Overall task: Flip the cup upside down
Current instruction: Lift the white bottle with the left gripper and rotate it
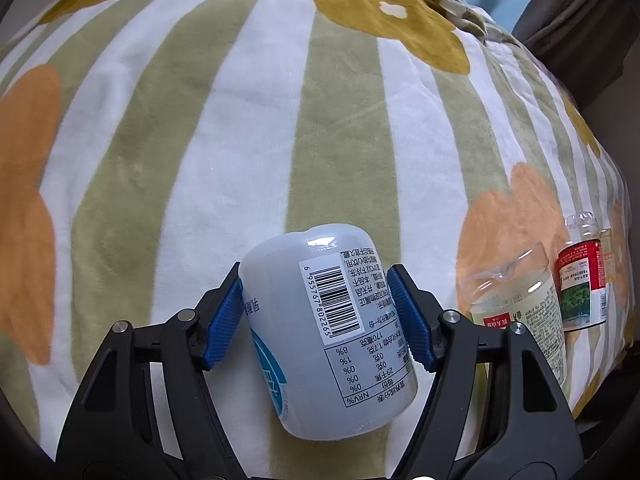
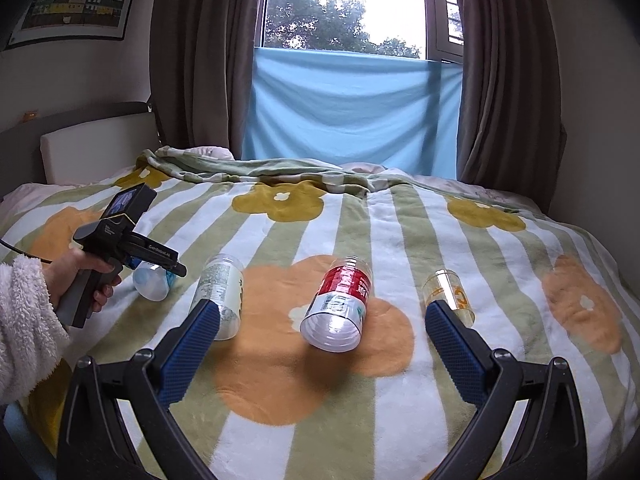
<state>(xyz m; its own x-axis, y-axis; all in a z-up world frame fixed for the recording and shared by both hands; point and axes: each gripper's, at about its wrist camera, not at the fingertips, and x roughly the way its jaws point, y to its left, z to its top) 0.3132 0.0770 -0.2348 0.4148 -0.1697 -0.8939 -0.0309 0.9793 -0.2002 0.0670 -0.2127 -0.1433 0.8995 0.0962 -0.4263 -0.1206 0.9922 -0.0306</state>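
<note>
A pale blue-white cup (image 1: 328, 328) with a barcode label lies tilted between the blue pads (image 1: 224, 320) of my left gripper (image 1: 320, 312), which is shut on its sides. Its rounded end points away from the camera. In the right wrist view the same cup (image 2: 152, 280) hangs low over the blanket under the left gripper (image 2: 176, 268), which a hand in a fluffy white sleeve (image 2: 28, 320) holds. Whether the cup touches the blanket is unclear. My right gripper (image 2: 322, 310) stands open above the blanket with nothing between its fingers.
Three other cups lie on their sides on the striped flower blanket (image 2: 360, 420): a clear one with a pale green label (image 2: 222, 296), a red-labelled one (image 2: 340, 304) and a clear yellowish one (image 2: 450, 294). A headboard (image 2: 100, 140) stands at left, curtains and a window behind the bed.
</note>
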